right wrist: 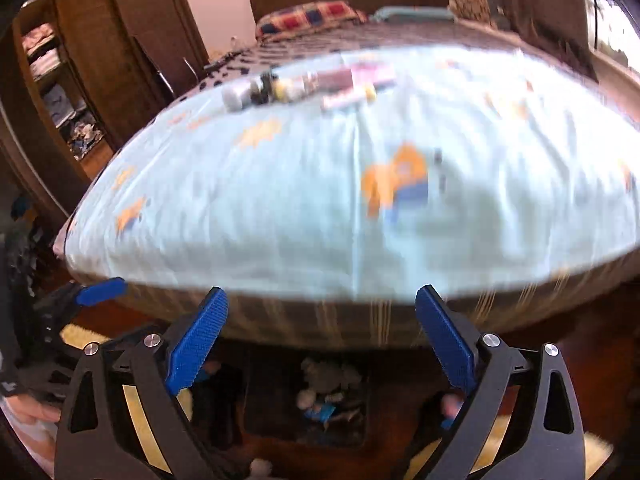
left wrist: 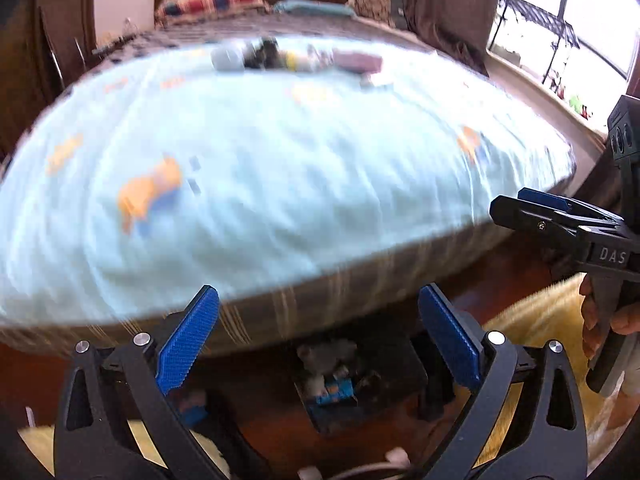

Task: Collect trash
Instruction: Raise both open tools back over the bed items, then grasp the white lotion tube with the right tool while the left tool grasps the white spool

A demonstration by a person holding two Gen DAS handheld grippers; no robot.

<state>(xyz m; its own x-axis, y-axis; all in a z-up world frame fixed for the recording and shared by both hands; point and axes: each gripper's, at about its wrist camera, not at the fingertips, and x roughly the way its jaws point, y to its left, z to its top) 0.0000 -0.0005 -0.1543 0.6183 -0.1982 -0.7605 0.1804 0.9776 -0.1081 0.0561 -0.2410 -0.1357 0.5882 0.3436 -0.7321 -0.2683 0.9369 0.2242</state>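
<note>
A row of trash items (left wrist: 296,58) lies far back on the light blue bedsheet (left wrist: 280,168): a grey lump, dark bits, a yellow-and-white piece and pink packets. It also shows in the right wrist view (right wrist: 308,84). A dark bin (left wrist: 340,392) with crumpled trash inside stands on the floor at the bed's foot, below both grippers; it also shows in the right wrist view (right wrist: 312,400). My left gripper (left wrist: 318,332) is open and empty. My right gripper (right wrist: 322,336) is open and empty; it also shows at the right edge of the left wrist view (left wrist: 536,204).
The bed has a checked pillow (left wrist: 208,2) and a wooden headboard at the far end. A wardrobe (right wrist: 80,80) stands left of the bed and a window (left wrist: 568,20) to its right. A yellow rug (left wrist: 536,320) lies on the wooden floor.
</note>
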